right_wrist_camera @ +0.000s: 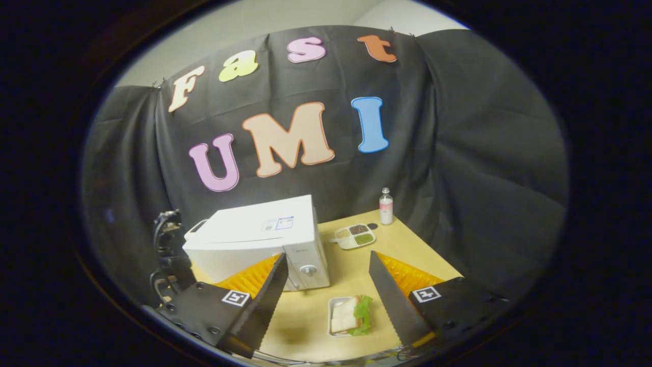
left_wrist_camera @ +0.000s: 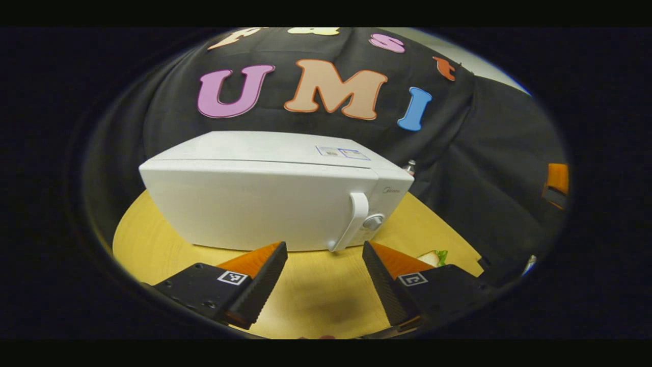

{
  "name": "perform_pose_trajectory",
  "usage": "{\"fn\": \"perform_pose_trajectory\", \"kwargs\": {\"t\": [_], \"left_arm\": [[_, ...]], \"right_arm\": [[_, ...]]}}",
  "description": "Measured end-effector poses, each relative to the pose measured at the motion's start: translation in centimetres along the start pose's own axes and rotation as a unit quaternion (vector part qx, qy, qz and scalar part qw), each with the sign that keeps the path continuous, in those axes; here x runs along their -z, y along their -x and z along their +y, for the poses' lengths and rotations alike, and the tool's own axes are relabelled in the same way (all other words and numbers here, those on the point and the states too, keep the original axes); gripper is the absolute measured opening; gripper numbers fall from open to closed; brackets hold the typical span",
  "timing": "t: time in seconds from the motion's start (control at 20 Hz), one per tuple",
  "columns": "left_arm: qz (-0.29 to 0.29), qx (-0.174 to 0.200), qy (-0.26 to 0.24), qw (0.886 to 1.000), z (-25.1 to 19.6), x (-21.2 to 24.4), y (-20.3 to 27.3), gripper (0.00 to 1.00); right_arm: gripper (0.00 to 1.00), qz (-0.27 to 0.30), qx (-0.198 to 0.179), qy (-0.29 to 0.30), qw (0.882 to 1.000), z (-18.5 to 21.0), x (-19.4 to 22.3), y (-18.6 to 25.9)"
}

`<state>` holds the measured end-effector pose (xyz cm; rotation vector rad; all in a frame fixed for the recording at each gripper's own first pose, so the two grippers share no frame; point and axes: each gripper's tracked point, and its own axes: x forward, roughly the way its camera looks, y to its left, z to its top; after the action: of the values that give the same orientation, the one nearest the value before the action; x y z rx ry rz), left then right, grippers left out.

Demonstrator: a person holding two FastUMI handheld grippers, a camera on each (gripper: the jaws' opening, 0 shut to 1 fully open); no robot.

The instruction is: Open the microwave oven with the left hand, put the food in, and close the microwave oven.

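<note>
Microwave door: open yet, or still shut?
Shut. In the left gripper view the microwave door lies flush with the body, its handle untouched ahead of the open left gripper.

A small grey brand mark sits on the white microwave oven (left_wrist_camera: 275,199) above its dial, too faint to read; the sticker (left_wrist_camera: 342,152) on its top carries print too small to read.

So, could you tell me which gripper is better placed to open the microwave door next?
Left. The left gripper is open and faces the microwave closely, its handle just ahead. The right gripper, also open, hangs over the sandwich tray.
</note>
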<state>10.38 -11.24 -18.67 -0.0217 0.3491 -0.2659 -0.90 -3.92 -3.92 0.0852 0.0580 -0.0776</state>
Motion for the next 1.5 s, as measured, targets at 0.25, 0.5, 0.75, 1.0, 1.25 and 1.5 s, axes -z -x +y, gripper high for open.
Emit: {"fn": "perform_pose_trajectory", "kwargs": {"t": [0.25, 0.5, 0.75, 1.0, 1.25, 1.5], "left_arm": [[0.018, 0.025, -0.005, 1.000, -2.2, 0.9, -3.5, 0.88], [0.040, 0.029, -0.009, 0.999, -3.0, 1.5, -6.6, 0.82], [0.054, 0.005, -0.025, 0.998, -2.3, 1.7, -8.7, 0.77], [0.073, 0.016, -0.016, 0.997, -2.6, 1.9, -10.0, 0.57], [0.082, 0.004, 0.002, 0.997, -2.0, 1.7, -10.5, 0.34], [0.072, 0.009, -0.013, 0.997, -2.1, 1.7, -10.4, 0.29]], "right_arm": [[0.92, 0.002, 0.017, -0.009, 1.000, -1.0, 0.4, 0.5], [0.92, 0.000, 0.041, -0.014, 0.999, -3.0, 0.1, 0.7], [0.92, -0.004, 0.056, -0.017, 0.998, -4.6, -0.5, 0.4], [0.92, 0.002, 0.061, -0.023, 0.998, -5.1, -0.2, 0.0], [0.92, 0.010, 0.061, -0.022, 0.998, -5.1, 0.3, -0.3], [0.92, 0.018, 0.057, -0.024, 0.998, -4.5, 0.7, -0.3]]}}
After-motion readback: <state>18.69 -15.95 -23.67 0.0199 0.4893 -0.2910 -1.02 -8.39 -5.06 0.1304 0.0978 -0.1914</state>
